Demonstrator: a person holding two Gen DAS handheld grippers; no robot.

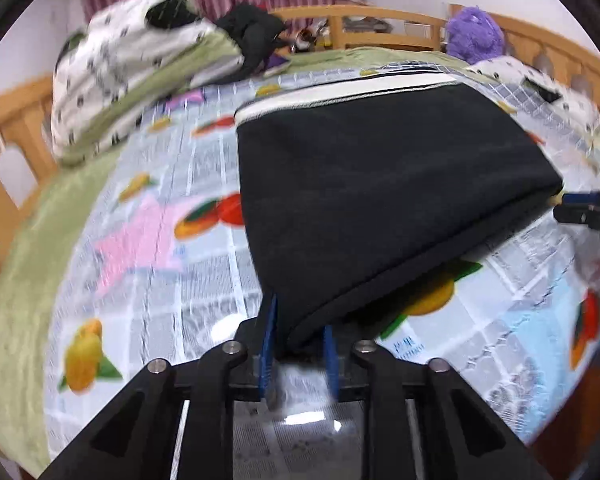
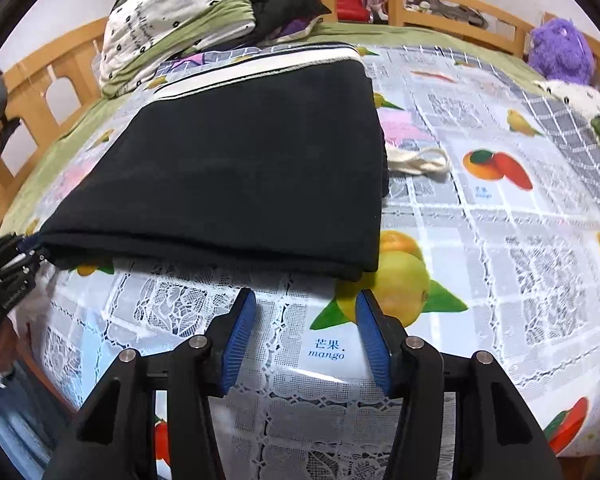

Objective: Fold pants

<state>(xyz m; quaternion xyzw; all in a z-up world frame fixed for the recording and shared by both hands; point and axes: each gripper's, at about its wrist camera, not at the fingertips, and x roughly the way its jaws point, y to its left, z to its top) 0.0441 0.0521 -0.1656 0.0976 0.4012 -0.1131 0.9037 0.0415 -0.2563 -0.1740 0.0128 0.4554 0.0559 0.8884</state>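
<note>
While clamped by the left gripper [image 1: 300, 344] jaws at one near corner, black pants [image 1: 380, 184] lying folded on the fruit-print tablecloth [image 2: 500, 240]. Right gripper [image 2: 306, 328] jaws wide, holding nothing, just short of the pants' near edge. Likely trouble: lopsided lift dragging layers askew, loose drawstring [image 2: 420, 162] beside the pants snagging.

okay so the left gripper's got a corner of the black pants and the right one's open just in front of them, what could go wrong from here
The left gripper pinches only one corner of the black pants while the right gripper is open and empty, so lifting or pulling now may drag the folded stack askew.

The white drawstring pokes out at the right edge and could stay exposed or snag.

The plastic table cover looks slick, so the bundle might slide rather than fold.
</note>
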